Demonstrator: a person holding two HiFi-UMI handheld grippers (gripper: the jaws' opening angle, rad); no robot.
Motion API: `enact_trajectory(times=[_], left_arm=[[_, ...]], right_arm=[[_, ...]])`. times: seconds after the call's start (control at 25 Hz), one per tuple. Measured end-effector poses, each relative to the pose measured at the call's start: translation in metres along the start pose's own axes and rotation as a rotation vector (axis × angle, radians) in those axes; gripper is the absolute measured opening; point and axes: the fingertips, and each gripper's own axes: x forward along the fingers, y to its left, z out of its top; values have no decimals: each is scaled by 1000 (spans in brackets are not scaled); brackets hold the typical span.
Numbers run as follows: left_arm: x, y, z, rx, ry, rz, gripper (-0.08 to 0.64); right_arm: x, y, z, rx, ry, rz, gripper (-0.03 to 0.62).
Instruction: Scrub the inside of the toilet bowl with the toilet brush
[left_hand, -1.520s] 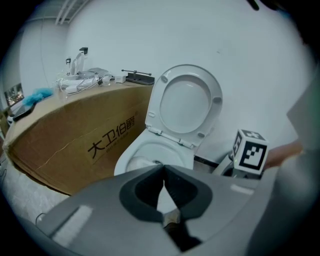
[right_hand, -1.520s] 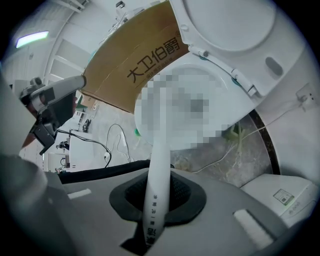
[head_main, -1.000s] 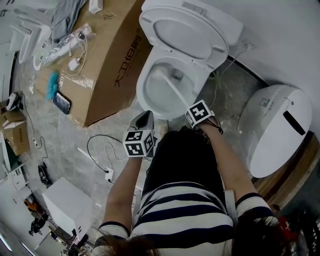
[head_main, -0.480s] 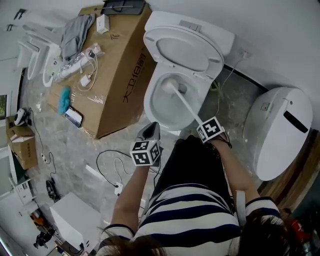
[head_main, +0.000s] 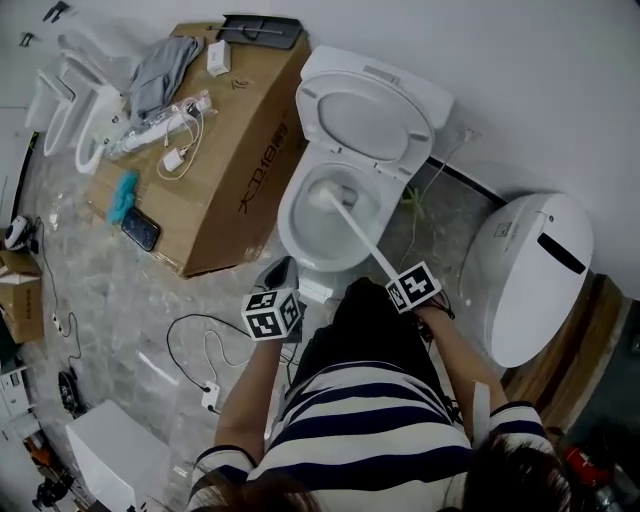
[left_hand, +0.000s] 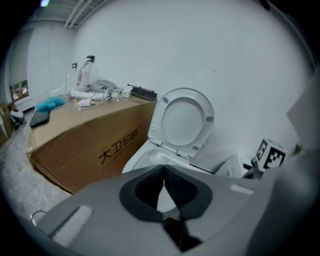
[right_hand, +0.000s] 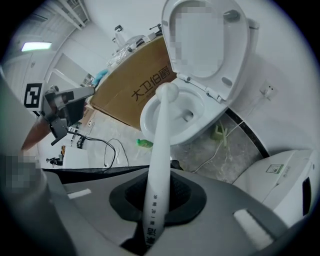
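A white toilet stands with its lid raised. The white toilet brush reaches from my right gripper into the bowl, its head at the bowl's far left side. In the right gripper view the handle runs between the shut jaws and the head sits over the bowl. My left gripper hangs in front of the bowl, jaws shut with nothing between them. The toilet and lid show ahead of it.
A big cardboard box lies left of the toilet with cables, a cloth and a phone on it. A second white toilet stands at the right. Cables trail over the marble floor. The person's striped top fills the bottom.
The brush head has stayed inside the bowl, shifting a little toward its left side. The head camera has moved, so the whole scene has shifted. Both grippers keep their grip state.
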Motion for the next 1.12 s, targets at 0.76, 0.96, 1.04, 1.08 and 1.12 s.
enact_trajectory(times=[0.76,0.96,1.04,1.08,1.12], left_arm=[[-68,19,10,-105,-90,-13,0],[-72,19,13,-111,-93,-15,0],[-74,19,14,-105,-94,-13,0],[-75,20,15,-103,-97,-13,0],[-76,21,16,-102,-101,-13,0]], right_arm=[[-61,45,-22,-47,-86,-67,35],[-71,46,-22,-56,-104,-72,35],[-73,48,-21,-57,-109,-71,35],[-73,50,-20,-58,-112,-71,35],[-72,51,-19,-60,-114,-70,35]])
